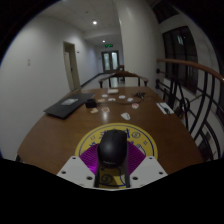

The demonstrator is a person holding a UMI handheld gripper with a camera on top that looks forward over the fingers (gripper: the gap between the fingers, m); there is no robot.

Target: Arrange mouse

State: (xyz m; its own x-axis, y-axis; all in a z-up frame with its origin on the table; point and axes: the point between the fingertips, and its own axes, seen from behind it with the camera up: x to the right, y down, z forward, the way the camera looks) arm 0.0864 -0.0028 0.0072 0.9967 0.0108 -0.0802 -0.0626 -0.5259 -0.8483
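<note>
A black computer mouse point(112, 146) sits between my gripper's point(112, 152) two fingers, with the purple pads point(90, 157) pressed against its left and right sides. The gripper is shut on the mouse. Under the mouse and fingers lies a round yellow mat point(85, 145) with dark printing, on the near end of a brown oval wooden table point(60, 130). I cannot tell whether the mouse rests on the mat or hangs just above it.
Beyond the fingers, a dark laptop point(62, 106) lies at the table's left. A small black object point(126, 116) lies mid-table. White papers point(114, 97) and other small items point(163, 106) are spread at the far end. Chairs and a railing point(190, 80) stand to the right.
</note>
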